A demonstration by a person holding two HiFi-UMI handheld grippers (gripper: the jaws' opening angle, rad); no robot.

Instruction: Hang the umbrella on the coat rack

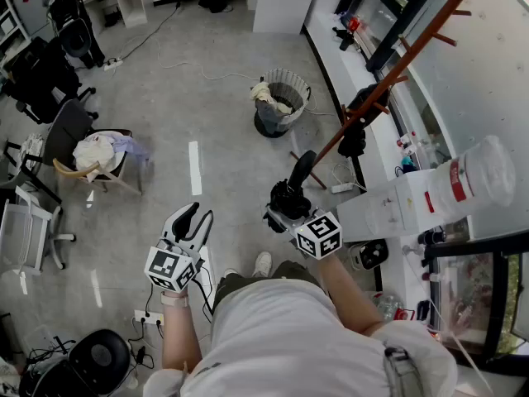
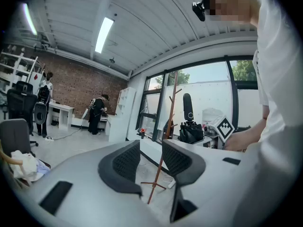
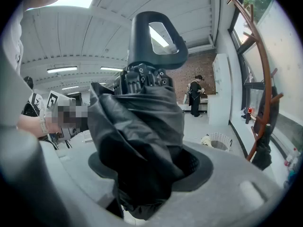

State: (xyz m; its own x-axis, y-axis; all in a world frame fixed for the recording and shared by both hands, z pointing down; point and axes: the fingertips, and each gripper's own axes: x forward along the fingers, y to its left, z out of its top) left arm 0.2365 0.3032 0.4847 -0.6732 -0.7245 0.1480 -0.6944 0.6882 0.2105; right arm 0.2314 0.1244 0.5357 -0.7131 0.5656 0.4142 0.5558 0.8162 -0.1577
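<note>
Right gripper (image 1: 287, 208): your jaws are squeezed on the folded black umbrella (image 3: 139, 126). Its loop handle (image 3: 158, 37) sticks out past them.
Left gripper (image 2: 150, 157): your jaws are a little way apart, and nothing is between them.
Umbrella: it is up in the air in your right gripper, near the coat rack (image 1: 397, 64) but not touching it.
Coat rack: brown wood, with a dark thing (image 1: 357, 114) hanging on it.

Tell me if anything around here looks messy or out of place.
A pale crumpled cloth hangs over the rim of the grey mesh wastebasket. The folded black umbrella gripped in the right tool has loose, bunched fabric, not strapped tight.
</note>
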